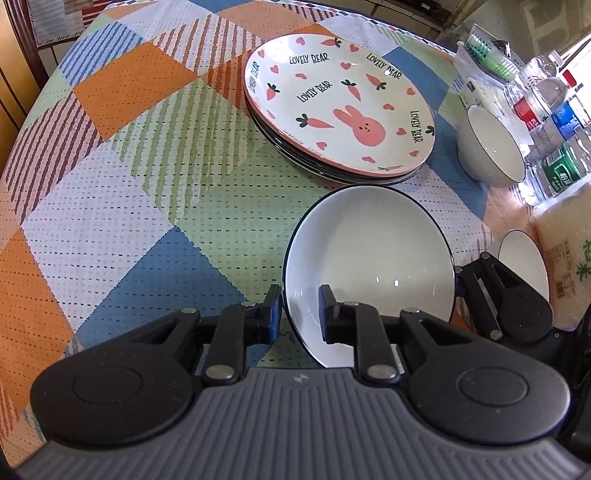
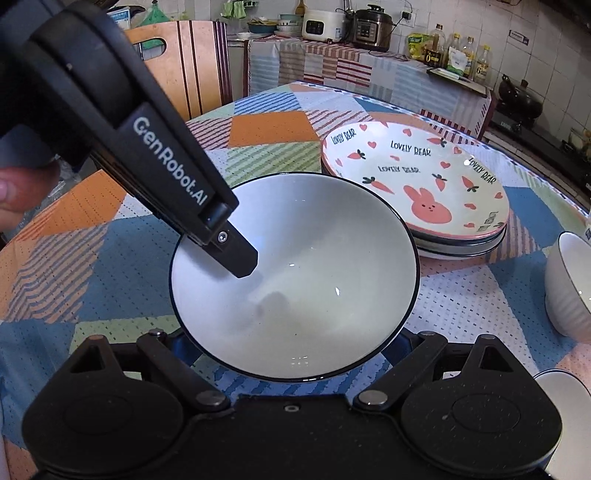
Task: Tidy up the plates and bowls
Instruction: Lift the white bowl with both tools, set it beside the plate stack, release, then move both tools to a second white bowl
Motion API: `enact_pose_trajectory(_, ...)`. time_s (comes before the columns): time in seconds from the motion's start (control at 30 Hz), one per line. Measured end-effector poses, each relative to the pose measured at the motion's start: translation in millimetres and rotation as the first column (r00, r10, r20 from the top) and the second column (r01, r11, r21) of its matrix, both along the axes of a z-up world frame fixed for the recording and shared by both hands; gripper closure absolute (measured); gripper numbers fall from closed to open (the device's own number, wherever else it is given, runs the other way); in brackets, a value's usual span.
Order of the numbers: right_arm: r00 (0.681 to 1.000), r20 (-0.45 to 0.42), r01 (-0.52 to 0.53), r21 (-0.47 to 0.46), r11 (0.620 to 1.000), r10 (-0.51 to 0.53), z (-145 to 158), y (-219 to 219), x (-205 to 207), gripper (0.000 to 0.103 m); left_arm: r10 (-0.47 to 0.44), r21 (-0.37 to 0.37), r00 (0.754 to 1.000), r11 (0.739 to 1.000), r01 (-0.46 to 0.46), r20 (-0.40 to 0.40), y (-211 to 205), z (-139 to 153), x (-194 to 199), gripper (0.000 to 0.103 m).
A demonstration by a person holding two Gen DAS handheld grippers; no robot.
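A white bowl with a dark rim [image 1: 369, 266] [image 2: 295, 280] is held above the patterned tablecloth. My left gripper [image 1: 301, 314] is shut on its rim, one finger inside and one outside; in the right wrist view it [image 2: 236, 258] reaches into the bowl from the upper left. My right gripper [image 2: 291, 354] is spread wide under the bowl's near side, its fingertips hidden by the bowl. A stack of plates topped by a pink bunny plate [image 1: 338, 103] [image 2: 417, 181] sits just beyond. Another white bowl [image 1: 491, 147] [image 2: 569, 284] stands to the right.
A third white bowl [image 1: 524, 258] [image 2: 565, 398] sits at the near right. Water bottles [image 1: 554, 122] and a bag [image 1: 565, 258] crowd the table's right side. A wooden chair [image 2: 184, 62] stands behind the table, and a counter with appliances [image 2: 347, 22] beyond.
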State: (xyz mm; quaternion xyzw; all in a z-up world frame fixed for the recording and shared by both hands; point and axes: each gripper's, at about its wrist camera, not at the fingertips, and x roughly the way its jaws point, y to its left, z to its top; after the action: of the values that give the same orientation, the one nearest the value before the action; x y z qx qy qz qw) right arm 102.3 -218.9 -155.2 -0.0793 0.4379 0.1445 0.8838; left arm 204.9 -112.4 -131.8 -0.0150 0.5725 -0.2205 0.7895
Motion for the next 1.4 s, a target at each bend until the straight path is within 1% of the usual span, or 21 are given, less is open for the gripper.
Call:
enact_pose_trajectory(0.07,1.0,-0.009,0.026,0.035,0.999,-0.026,-2.5,-4.2,1.9,0.008,0.013,0.007,1.0,1.0,-0.013,-0.006,-1.4,-2.4,0.7,0.084)
enact_pose_trajectory(0.13,0.999,-0.015,0.052,0.053,0.997,-0.051,-5.2,-8.6,4.4,0.008,0.003,0.004,1.0,1.0,-0.003,-0.005,-3.8,-3.1,0.0,0.083)
enact_pose_trajectory(0.23,0.998,-0.01,0.061,0.053,0.997,-0.061,-7.2,-10.4,5.1,0.009,0.003,0.009,1.0,1.0,-0.003,-0.001,-6.1,-0.8,-1.7,0.083)
enact_pose_trajectory(0.33,0.998,-0.022,0.053,0.017,0.998,-0.053,-7.5,-8.1,4.6,0.008,0.002,0.01,1.0,1.0,-0.002,-0.004,-6.3,2.9,-4.1,0.083)
enact_pose_trajectory(0.4,0.999,-0.019,0.041,-0.024,0.999,-0.041,-6.0,-5.4,1.0,0.008,0.001,0.015,1.0,1.0,-0.001,0.004,-6.3,7.0,-7.0,0.079)
enact_pose_trajectory(0.47,0.999,-0.019,0.029,-0.051,0.998,-0.03,-2.3,-4.9,-3.2,0.008,-0.004,0.026,1.0,1.0,0.003,0.015,-6.6,12.4,-10.6,0.078)
enact_pose_trajectory(0.53,0.999,-0.014,0.031,-0.055,0.998,-0.031,4.2,-7.9,-7.4,0.008,-0.016,0.024,1.0,1.0,0.015,0.025,-6.1,19.8,-14.8,0.078)
enact_pose_trajectory(0.6,0.999,-0.021,0.035,-0.053,0.998,-0.036,11.4,-11.4,-11.7,0.008,-0.032,0.029,0.999,0.999,0.031,0.042,-6.5,29.0,-20.6,0.07)
enact_pose_trajectory(0.77,0.999,0.02,0.041,-0.054,0.998,-0.04,38.6,-22.7,-30.9,0.008,-0.1,0.044,0.993,0.994,0.097,0.065,-11.5,50.2,-38.3,0.069)
enact_pose_trajectory(0.83,0.998,0.015,0.054,-0.053,0.997,-0.053,49.2,-28.8,-36.8,0.008,-0.115,0.045,0.99,0.993,0.112,0.075,-14.7,57.6,-45.9,0.069)
enact_pose_trajectory(0.93,0.995,-0.002,0.097,-0.037,0.995,-0.097,65.2,-41.0,-46.3,0.008,-0.12,0.028,0.99,0.993,0.118,0.074,-17.0,68.8,-54.3,0.068)
enact_pose_trajectory(1.0,0.992,-0.01,0.126,-0.014,0.992,-0.126,76.5,-51.6,-53.8,0.008,-0.12,0.011,0.99,0.993,0.12,0.078,-17.3,77.9,-59.1,0.066)
enact_pose_trajectory(1.07,0.988,-0.007,0.156,0.003,0.988,-0.156,87.0,-62.6,-61.5,0.008,-0.13,0.007,0.988,0.991,0.13,0.081,-19.8,86.0,-64.5,0.065)
enact_pose_trajectory(1.13,0.983,0.004,0.181,0.001,0.983,-0.181,95.2,-73.0,-68.7,0.008,-0.145,0.002,0.987,0.989,0.145,0.072,-23.3,90.6,-68.7,0.064)
enact_pose_trajectory(1.27,0.97,0.029,0.242,-0.017,0.97,-0.242,105.8,-92.5,-83.2,0.008,-0.177,-0.02,0.983,0.984,0.178,0.052,-34.3,95.6,-77.5,0.063)
enact_pose_trajectory(1.4,0.951,0.033,0.307,0.004,0.952,-0.307,112.5,-113.6,-95.9,0.007,-0.224,-0.017,0.973,0.974,0.225,0.048,-54.1,98.3,-87.4,0.062)
